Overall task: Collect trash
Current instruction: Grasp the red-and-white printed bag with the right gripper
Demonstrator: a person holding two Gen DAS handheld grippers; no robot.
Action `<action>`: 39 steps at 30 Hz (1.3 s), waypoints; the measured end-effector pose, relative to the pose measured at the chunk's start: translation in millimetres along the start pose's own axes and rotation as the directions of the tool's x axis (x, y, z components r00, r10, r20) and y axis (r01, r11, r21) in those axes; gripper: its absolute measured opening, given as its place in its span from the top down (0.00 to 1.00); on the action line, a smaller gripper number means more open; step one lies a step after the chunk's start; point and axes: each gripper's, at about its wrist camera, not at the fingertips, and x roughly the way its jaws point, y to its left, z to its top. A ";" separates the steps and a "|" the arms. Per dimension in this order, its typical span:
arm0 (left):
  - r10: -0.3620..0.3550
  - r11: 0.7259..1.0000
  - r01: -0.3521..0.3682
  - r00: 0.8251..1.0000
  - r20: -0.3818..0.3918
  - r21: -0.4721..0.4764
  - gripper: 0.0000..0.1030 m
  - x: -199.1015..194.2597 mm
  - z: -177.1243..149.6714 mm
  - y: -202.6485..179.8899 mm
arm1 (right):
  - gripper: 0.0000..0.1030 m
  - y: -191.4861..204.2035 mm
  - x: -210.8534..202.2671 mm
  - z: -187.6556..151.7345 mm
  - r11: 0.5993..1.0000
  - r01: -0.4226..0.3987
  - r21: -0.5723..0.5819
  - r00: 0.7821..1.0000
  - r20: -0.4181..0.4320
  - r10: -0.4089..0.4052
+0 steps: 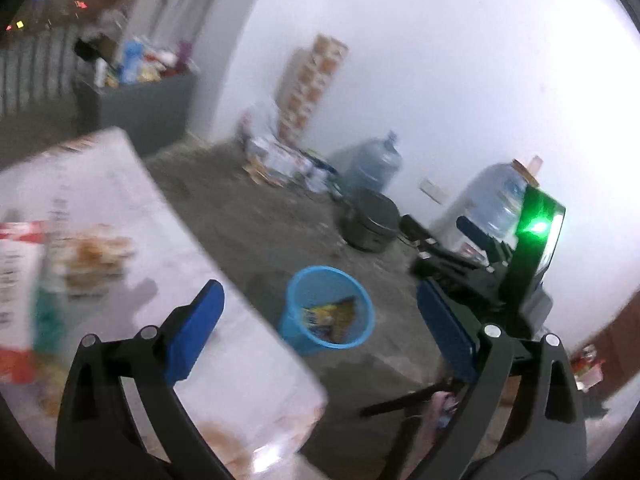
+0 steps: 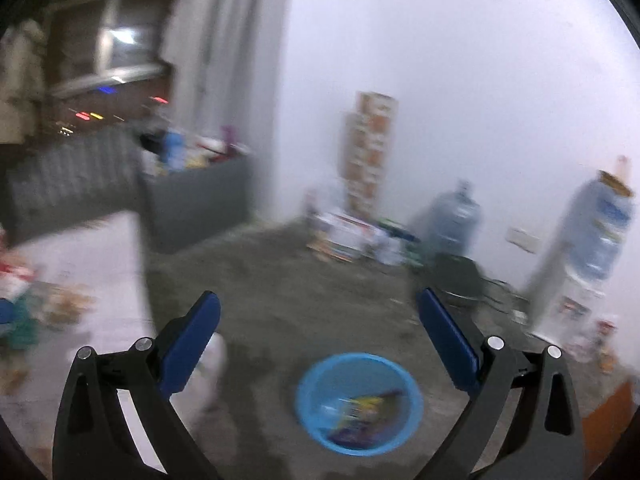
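Both the left tongs (image 1: 320, 320) and right tongs (image 2: 318, 330) are spread wide and empty above a blue bin (image 2: 308, 412) holding crinkly wrappers (image 1: 330, 316), while light, blurred litter (image 1: 94, 260) remains on the white desk (image 1: 224, 344), likely best pinched by an edge.

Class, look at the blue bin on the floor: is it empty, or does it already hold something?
Not empty. The blue bin stands upright on the floor, and colourful wrappers lie at its bottom, well below the rim.
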 end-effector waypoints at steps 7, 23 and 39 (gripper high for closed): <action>0.159 0.987 -0.162 0.978 0.133 0.008 0.10 -100.6 -41.5 57.2 | 0.06 68.3 -38.8 0.9 0.975 -0.217 -0.056 0.973 0.073 0.221; 0.405 0.901 -0.326 0.867 0.289 -0.285 0.10 -203.6 -83.4 177.0 | 0.08 219.7 -56.7 18.9 0.705 -0.709 -0.025 0.704 -0.095 0.704; 0.412 0.847 -0.281 0.883 0.223 -0.452 0.54 -195.9 -93.6 255.5 | 0.33 350.5 -46.5 -9.5 0.503 -0.858 -0.103 0.509 -0.299 0.807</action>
